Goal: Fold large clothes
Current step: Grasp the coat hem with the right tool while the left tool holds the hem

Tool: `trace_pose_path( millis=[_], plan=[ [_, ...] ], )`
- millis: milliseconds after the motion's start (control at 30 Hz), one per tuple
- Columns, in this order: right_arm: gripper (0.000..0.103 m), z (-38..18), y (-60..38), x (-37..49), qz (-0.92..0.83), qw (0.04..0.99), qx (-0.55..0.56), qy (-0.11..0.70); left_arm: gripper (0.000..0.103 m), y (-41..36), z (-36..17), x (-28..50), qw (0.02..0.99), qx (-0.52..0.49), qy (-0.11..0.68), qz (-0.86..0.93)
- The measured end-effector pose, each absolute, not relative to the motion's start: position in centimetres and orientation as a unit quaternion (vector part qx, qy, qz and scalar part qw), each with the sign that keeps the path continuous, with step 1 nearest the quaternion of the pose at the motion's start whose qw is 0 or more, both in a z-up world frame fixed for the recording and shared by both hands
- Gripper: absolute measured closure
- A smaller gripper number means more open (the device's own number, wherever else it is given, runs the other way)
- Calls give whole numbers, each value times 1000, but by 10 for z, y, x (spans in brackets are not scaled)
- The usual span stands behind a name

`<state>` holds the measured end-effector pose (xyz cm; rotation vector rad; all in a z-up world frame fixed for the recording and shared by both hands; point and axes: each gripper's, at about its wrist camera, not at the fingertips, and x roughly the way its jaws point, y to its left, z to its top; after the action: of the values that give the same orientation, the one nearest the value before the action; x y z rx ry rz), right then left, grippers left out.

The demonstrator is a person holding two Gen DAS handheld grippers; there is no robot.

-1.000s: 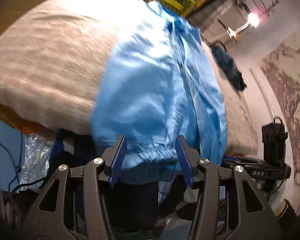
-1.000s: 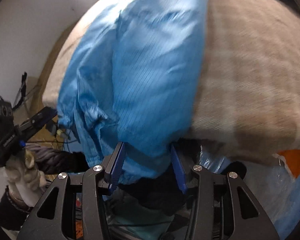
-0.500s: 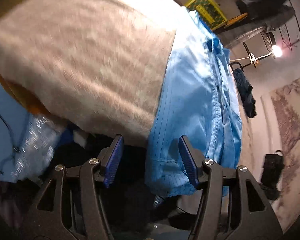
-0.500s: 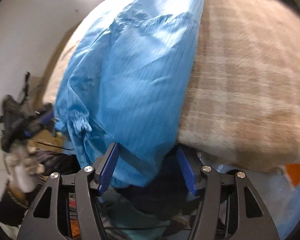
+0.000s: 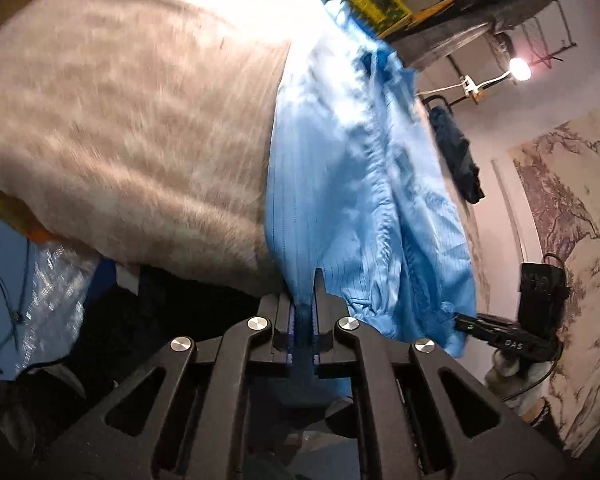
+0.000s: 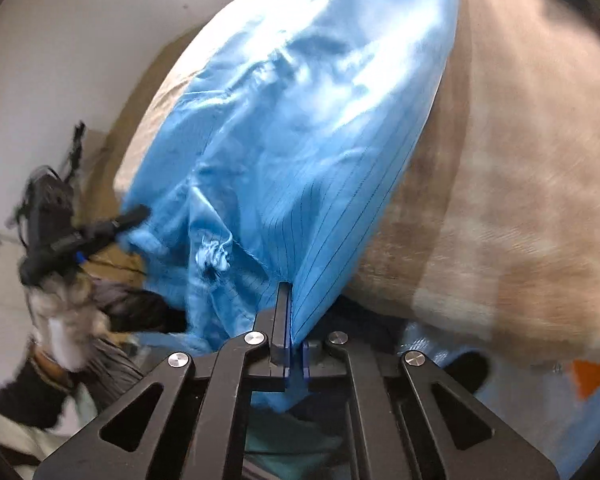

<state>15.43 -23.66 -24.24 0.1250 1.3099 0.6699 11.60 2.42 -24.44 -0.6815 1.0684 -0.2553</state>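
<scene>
Beige blanket (image 5: 132,128) covering the bed, the landmark for everything here. Blue garment (image 5: 352,184) spread lengthwise along the blanket, near hem spilling over the blanket's near edge. Dark cloth (image 5: 456,152) lying beyond the garment, at the blanket's far side.

Judged step: hem corners taken, ready to carry toward the collar end. Best done by lifting both corners together and level, keeping the hem taut between them, then laying it down square with no drag across the blanket.

Left gripper (image 5: 305,312) just closed, pinching the hem corner off the blanket's edge. Right gripper (image 6: 290,320) likewise just closed, pinching the opposite hem corner.
</scene>
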Motion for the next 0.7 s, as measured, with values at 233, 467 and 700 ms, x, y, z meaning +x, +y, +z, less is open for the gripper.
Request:
trace_pose_path(
  millis=[233, 467, 700],
  plan=[
    [102, -245, -249, 150, 258, 759, 11, 597, 102, 1, -256, 118, 796, -269, 527, -129],
    [96, -271, -258, 155, 267, 740, 51, 615, 83, 3, -263, 119, 789, -277, 532, -133],
    [73, -285, -282, 160, 284, 717, 98, 629, 64, 3, -287, 128, 759, -314, 551, -149]
  ],
)
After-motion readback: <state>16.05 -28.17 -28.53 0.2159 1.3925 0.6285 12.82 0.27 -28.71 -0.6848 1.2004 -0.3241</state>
